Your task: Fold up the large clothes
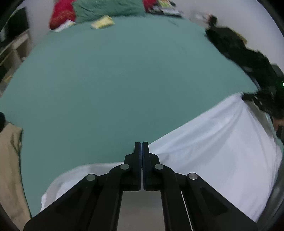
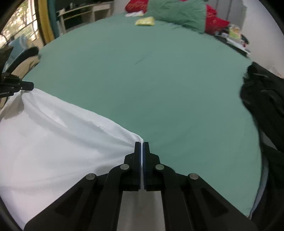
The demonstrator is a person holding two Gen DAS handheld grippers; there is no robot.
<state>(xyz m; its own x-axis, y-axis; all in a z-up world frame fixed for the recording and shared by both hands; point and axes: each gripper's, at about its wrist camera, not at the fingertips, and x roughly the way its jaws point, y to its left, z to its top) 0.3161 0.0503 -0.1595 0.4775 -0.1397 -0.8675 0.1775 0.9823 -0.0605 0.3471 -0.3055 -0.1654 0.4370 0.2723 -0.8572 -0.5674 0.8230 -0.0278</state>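
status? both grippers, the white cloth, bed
Left gripper and right gripper shut on white cloth edge. Cloth stretched between them. Green bed ahead bare.

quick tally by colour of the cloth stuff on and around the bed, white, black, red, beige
white: 1, the white garment stretched between the left hand-held gripper and the right hand-held gripper
black: 1, the black clothing pile
red: 2, the red cushions either side of the green pillow
beige: 1, the beige cloth
total: 5
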